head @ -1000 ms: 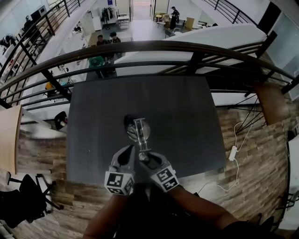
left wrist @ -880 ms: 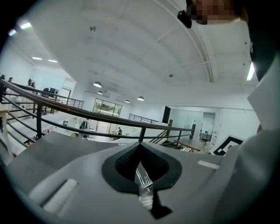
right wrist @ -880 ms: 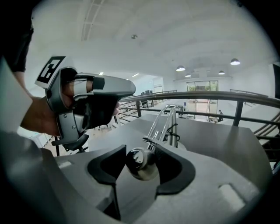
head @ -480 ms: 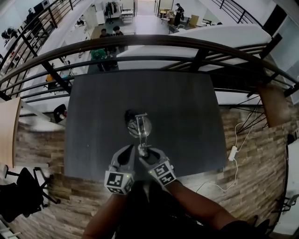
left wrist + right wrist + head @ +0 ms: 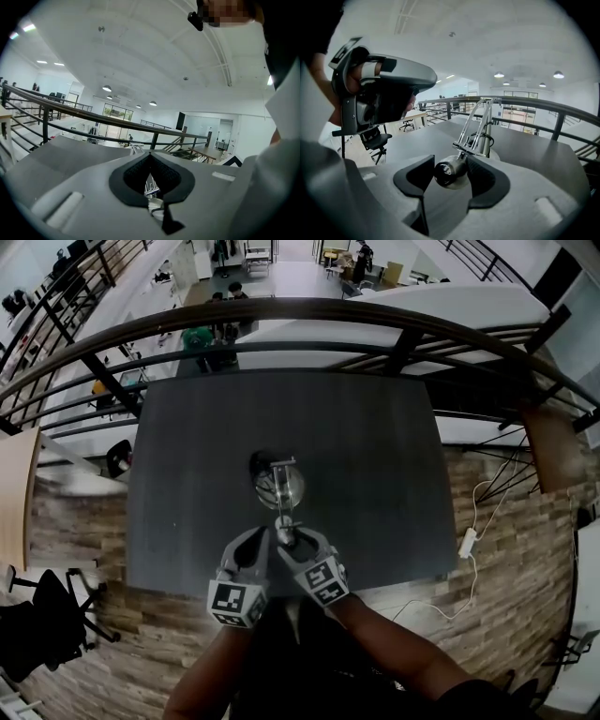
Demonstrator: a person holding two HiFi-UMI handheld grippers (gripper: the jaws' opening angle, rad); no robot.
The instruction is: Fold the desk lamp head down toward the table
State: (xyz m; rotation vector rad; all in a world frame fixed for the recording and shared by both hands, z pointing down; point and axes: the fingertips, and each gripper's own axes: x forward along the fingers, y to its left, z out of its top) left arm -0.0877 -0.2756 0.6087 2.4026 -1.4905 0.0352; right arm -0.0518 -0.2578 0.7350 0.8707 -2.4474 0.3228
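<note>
A silver desk lamp stands on the dark table (image 5: 366, 456); its round base (image 5: 278, 486) is mid-table. Its thin double arm (image 5: 477, 123) rises toward me. In the right gripper view the small silver lamp head (image 5: 449, 171) sits between the dark pads, touching both. My right gripper (image 5: 292, 542) is shut on that lamp head (image 5: 284, 533) above the table's near half. My left gripper (image 5: 255, 544) hovers just left of it, level with it. Its pads meet with only a slit (image 5: 150, 157), through which part of the lamp shows; nothing is held.
A black railing (image 5: 281, 320) curves beyond the table's far edge, with a lower floor and people behind it. A white power strip (image 5: 466, 546) with cable lies on the wood floor at right. An office chair (image 5: 47, 638) stands at lower left.
The right gripper has moved a little left and forward with the lamp head, closer to the base. The left gripper stays beside it.
</note>
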